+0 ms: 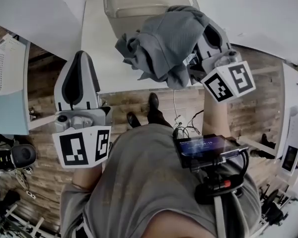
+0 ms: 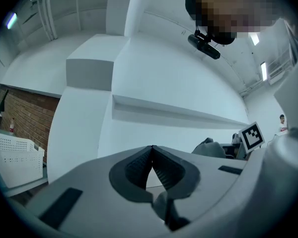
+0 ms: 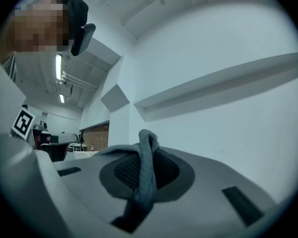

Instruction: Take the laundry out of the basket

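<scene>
Hanging from the right tool (image 3: 145, 142), the grey garment (image 1: 163, 43) looks free of the laundry basket (image 1: 139, 1), which stands at the far end of the white surface (image 1: 97, 58). The tool's 2 jaws are closed tight on 1 fold of the cloth, and the rest droops below the grip. The bulk lies on the basket's near side, with its long axis running down toward the surface's near edge. The left tool (image 2: 151, 148) has its jaws together with nothing between them and sits well left of the cloth. The right hand alone carries the piece. Bare surface lies to its left, probably the place to set it down.
</scene>
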`<state>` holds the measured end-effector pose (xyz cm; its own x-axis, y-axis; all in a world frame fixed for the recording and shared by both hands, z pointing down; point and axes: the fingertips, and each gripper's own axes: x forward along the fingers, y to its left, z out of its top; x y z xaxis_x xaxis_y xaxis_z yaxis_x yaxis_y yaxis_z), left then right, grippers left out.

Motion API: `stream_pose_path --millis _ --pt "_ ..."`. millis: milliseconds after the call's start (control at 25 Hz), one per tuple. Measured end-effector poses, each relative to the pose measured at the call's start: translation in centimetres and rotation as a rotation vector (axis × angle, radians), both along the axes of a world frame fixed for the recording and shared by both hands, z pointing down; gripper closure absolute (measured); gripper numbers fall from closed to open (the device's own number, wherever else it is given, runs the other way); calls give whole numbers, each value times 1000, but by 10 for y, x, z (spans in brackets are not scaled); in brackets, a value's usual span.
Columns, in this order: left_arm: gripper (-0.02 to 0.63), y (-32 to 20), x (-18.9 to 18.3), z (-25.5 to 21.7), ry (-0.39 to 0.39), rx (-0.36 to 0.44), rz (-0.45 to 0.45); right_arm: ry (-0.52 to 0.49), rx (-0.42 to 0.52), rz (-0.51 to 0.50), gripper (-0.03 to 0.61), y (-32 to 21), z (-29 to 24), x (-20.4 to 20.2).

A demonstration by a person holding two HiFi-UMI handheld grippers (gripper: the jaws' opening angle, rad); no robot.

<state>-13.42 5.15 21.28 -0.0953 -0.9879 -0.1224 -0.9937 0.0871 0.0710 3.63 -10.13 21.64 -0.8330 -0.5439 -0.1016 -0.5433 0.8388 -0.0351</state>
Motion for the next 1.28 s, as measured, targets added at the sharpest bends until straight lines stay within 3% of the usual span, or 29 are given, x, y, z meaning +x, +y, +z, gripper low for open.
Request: stream_pose_path --millis 440,680,880,1000,1160,1280 --pt "606 -45 18 19 2 -57 10 234 -140 7 540 -33 167 -10" --pt "606 -68 36 27 -4 -92 15 346 -225 -33 531 -50 227 -24" --pt "606 -74 40 29 -4 -114 5 443 -305 -114 454 -51 254 -38" --pt "606 -75 38 30 0 -115 -5 501 -316 -154 431 -44 256 -36" --pt "606 -76 36 29 3 -101 -5 573 -325 -210 339 -32 255 -24" --pt "606 -75 36 28 9 -86 6 596 -319 -216 327 -25 250 -11"
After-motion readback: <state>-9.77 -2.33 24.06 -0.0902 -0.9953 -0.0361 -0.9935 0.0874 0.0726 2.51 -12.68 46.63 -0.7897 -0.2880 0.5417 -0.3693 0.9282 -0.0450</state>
